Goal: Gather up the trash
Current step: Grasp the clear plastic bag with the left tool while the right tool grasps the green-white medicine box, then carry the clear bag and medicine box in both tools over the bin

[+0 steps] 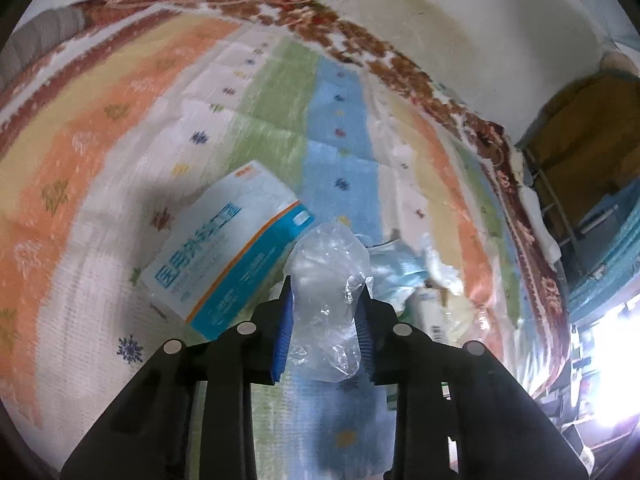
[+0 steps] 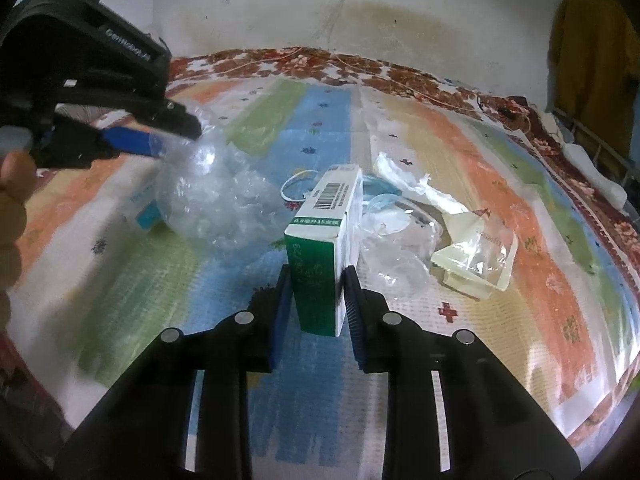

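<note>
Trash is sitting in both tongs above the striped mat [image 2: 500,184], which is serving as the landmark. The left gripper [image 1: 325,308] is pinching a crumpled clear plastic bag [image 1: 326,312] between its blue pads [image 1: 280,340], with the bag bulging past the tips. In the right wrist view that same gripper [image 2: 176,136] is reaching in from the mat's left side, the bag [image 2: 208,196] hanging from it over the mat's white and green stripes. The right gripper [image 2: 314,300] is clamping a green and white carton [image 2: 324,256], one pad pressing each long side; the carton is standing on end over the mat's blue stripe, barcode face pointing away. Whether it is resting on the mat or raised off it cannot be told.

Beyond the carton, blue face masks [image 2: 380,200] are lying on the mat with their ear loops spread. Just right of them, a clear plastic wrapper [image 2: 400,256] and a cream torn pouch [image 2: 476,256] are lying on the mat's pale and orange stripes. A blue and white mask box [image 1: 232,252] is lying flat on the mat's white stripe, beside the left gripper. A floral bedsheet [image 2: 280,60] is showing past the mat's far edge, meeting a stained wall [image 2: 400,12].
</note>
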